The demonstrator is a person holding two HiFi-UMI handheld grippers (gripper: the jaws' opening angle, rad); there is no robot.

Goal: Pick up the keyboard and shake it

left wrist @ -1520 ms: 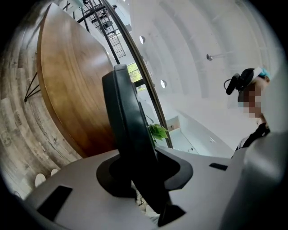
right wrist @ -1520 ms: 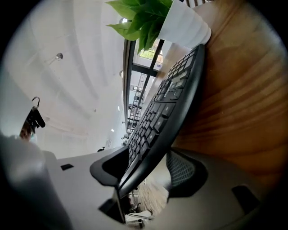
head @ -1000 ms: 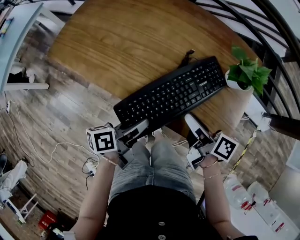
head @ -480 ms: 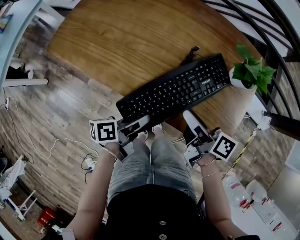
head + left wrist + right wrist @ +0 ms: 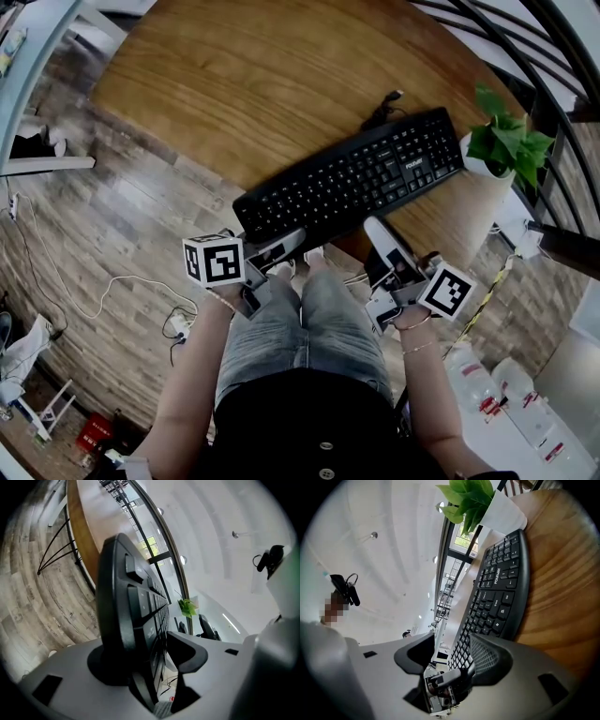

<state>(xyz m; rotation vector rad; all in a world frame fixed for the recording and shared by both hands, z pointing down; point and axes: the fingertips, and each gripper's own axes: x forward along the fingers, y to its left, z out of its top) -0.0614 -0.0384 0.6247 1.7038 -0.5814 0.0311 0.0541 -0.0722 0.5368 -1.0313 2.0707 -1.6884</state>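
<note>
Keyboard (image 5: pixel 352 183) on table (image 5: pixel 234 75), mid-frame; L gripper (image 5: pixel 286 246) jaws just opened, lower-left end loose between; R gripper (image 5: pixel 377 246) spread, empty. Shake prob. over.

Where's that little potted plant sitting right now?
The potted plant stands at the right of the head view, on the edge of the wooden table, just past the right end of the keyboard.

Kbd (image 5: pixel 352 183) on wood table (image 5: pixel 234 75), L gripper (image 5: pixel 284 246) at its left end, R gripper (image 5: pixel 378 232) near front edge
</note>
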